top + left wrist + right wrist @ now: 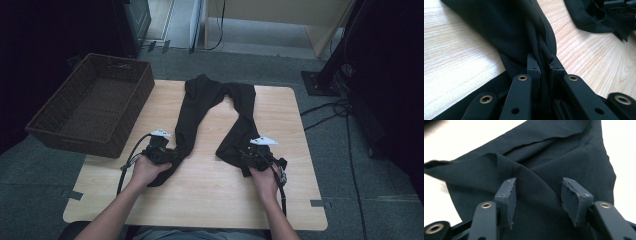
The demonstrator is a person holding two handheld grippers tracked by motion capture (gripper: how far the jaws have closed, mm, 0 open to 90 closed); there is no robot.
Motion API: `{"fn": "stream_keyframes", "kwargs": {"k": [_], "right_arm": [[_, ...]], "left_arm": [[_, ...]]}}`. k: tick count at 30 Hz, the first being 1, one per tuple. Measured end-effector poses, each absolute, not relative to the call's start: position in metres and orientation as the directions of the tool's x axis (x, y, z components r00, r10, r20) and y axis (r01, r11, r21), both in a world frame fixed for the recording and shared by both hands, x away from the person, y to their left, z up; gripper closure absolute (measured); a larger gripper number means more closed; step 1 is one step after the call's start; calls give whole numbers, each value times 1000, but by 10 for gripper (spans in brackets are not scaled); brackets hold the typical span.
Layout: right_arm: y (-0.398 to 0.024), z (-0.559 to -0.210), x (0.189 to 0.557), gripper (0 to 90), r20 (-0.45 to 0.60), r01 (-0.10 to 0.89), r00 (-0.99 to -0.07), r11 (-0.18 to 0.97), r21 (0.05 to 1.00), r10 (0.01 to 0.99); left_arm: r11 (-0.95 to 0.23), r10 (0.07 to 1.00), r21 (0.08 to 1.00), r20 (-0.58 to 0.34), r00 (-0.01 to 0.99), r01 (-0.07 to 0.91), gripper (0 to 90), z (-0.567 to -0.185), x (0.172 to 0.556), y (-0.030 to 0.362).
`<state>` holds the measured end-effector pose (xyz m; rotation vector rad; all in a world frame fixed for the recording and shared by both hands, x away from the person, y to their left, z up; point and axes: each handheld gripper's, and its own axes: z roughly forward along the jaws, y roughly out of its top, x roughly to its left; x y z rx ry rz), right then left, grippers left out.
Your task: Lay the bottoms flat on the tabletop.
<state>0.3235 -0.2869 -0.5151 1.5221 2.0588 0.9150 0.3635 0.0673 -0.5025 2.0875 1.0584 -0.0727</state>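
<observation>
- At the trousers' [210, 112] near leg ends, your left gripper [543, 65] pinches one hem.
- Your right gripper [537, 192] stands half-open directly above the other leg.

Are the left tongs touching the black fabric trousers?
Touching. In the left gripper view, the left tongs are shut on a bunched fold of the black fabric trousers, with both jaws pressed against the cloth.

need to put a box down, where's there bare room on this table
Free: the near table strip between the forearms, the patch between the two legs of the black trousers, and the right edge strip. Crowded: both leg ends under the left gripper and right gripper, and the far-left corner by the wicker basket.
</observation>
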Motion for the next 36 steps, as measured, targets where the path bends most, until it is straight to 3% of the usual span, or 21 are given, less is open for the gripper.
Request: {"fn": "stream_keyframes", "kwargs": {"k": [1, 2, 3, 4, 6, 12, 15, 16, 17, 20, 24, 34, 36], "right_arm": [[-285, -515, 320, 670, 52, 665, -326, 190, 722, 944], [-285, -515, 320, 670, 52, 665, -326, 190, 722, 944], [-284, -514, 318, 791, 63, 669, -335, 191, 719, 940], [-284, -513, 315, 854, 85, 678, -345, 186, 711, 935], [-281, -509, 305, 875, 103, 708, -357, 197, 678, 928], [-270, -504, 252, 855, 181, 737, -453, 252, 627, 873], [-262, -498, 240, 736, 159, 699, -493, 280, 658, 856], [-263, -492, 244, 669, 118, 647, -494, 274, 712, 862], [-263, -492, 244, 669, 118, 647, -494, 274, 712, 862], [-270, -483, 264, 569, 86, 595, -452, 228, 770, 888], [-283, -481, 310, 513, 54, 555, -378, 179, 812, 924], [-299, -510, 409, 504, 100, 621, -201, 48, 783, 975], [-297, -515, 420, 591, 81, 638, -166, 44, 769, 983]], "left_arm": [[-351, 661, 615, -372, 652, 706, 825, -503, 364, 67], [-350, 661, 614, -373, 651, 707, 825, -503, 364, 67], [-347, 662, 614, -376, 648, 709, 825, -503, 363, 67], [-350, 661, 613, -374, 650, 709, 824, -504, 364, 67], [-348, 662, 611, -377, 648, 711, 823, -504, 364, 67], [-347, 664, 609, -378, 646, 713, 821, -504, 363, 67], [-349, 664, 609, -375, 646, 712, 819, -504, 363, 67], [-348, 665, 609, -375, 645, 713, 818, -504, 362, 67], [-347, 665, 609, -376, 645, 713, 818, -504, 362, 68], [-348, 664, 610, -376, 647, 712, 817, -503, 363, 68], [-351, 662, 607, -378, 647, 713, 817, -504, 363, 68], [-321, 645, 625, -407, 647, 712, 840, -499, 363, 73], [-318, 635, 630, -413, 652, 709, 843, -497, 361, 73]]}}
